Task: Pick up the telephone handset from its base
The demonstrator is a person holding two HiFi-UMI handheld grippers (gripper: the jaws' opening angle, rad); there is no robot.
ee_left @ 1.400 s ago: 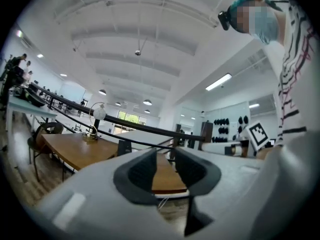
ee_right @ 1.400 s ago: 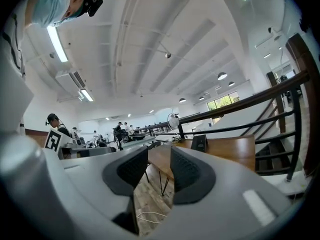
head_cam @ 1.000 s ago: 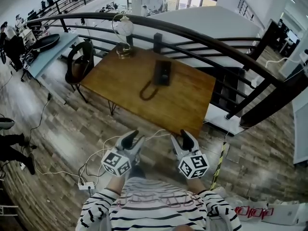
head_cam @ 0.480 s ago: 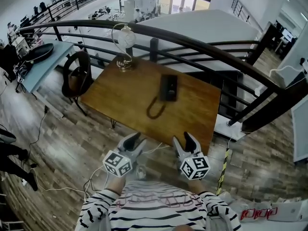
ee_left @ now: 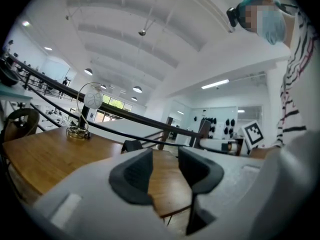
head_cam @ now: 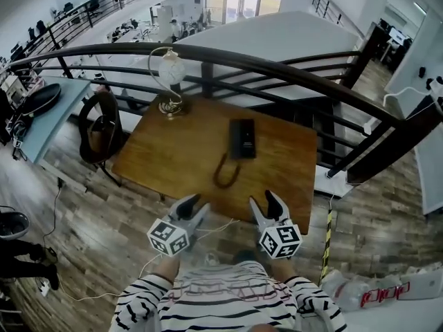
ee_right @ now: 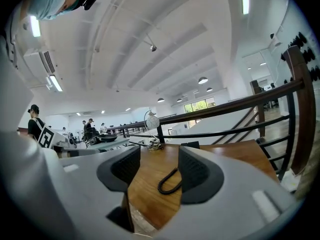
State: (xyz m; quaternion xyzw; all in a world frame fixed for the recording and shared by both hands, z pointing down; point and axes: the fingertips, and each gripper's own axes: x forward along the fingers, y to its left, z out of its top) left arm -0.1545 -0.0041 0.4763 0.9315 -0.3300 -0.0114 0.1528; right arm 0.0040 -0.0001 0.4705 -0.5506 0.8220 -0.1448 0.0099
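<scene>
The black telephone (head_cam: 242, 139) lies on the wooden table (head_cam: 166, 158), with the handset on its base and the coiled cord (head_cam: 225, 173) looping toward me. Both grippers hover side by side at the table's near edge, well short of the phone. My left gripper (head_cam: 195, 205) is open with nothing between its jaws, and the phone (ee_left: 132, 145) shows small beyond them. My right gripper (head_cam: 264, 200) is open with its jaws still opening and nothing between them. Along it I see the cord (ee_right: 170, 181) and the phone (ee_right: 190, 145) further back.
A globe lamp (head_cam: 168, 81) stands on the table's far left corner. A dark curved railing (head_cam: 291, 71) runs behind the table. A black chair (head_cam: 100, 126) stands at its left. White cables (head_cam: 218, 227) lie on the floor by the near edge.
The table and phone have come closer in the head view. Both grippers, earlier over the floor, now sit at the table's near edge.
</scene>
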